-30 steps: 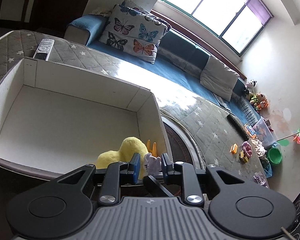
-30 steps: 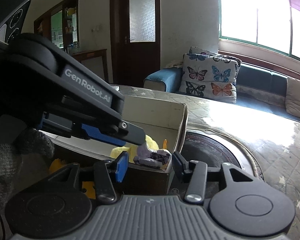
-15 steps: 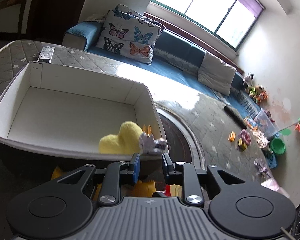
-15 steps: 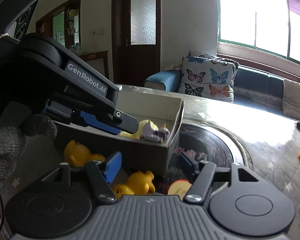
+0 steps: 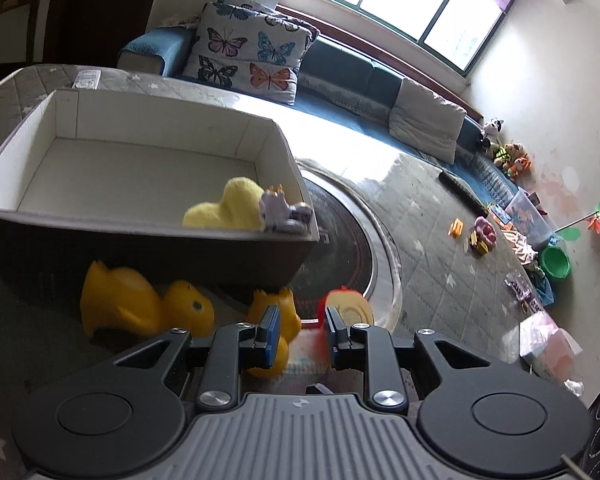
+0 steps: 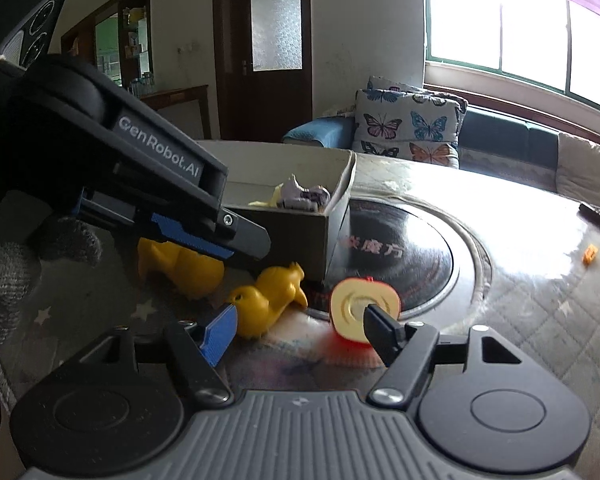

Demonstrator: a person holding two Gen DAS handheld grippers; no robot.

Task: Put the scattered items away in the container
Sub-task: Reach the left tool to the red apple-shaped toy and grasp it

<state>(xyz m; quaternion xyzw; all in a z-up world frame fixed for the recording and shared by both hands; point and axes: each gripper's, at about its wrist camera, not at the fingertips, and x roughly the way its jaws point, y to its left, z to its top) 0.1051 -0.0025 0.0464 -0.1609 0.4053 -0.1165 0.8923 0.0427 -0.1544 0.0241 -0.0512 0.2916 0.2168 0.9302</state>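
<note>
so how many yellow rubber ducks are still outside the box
2. The big duck lies on the mat against the box, near wall. The small duck lies right of it, by the box corner, beside the apple toy. Others may be hidden behind the tongs.

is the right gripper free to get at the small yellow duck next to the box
Probably yes. The right gripper is open and empty, and the small yellow duck lies just ahead near its blue pad. The left gripper hovers close above and may crowd it.

Box (image 5: 148,132): white inside, dark outside. Yellow plush (image 5: 228,208) w/ grey-white toy (image 5: 280,212) in it. Near: yellow ducks (image 5: 140,304), red-cream apple half (image 6: 364,304). Far cushion (image 5: 252,60): butterfly print.
</note>
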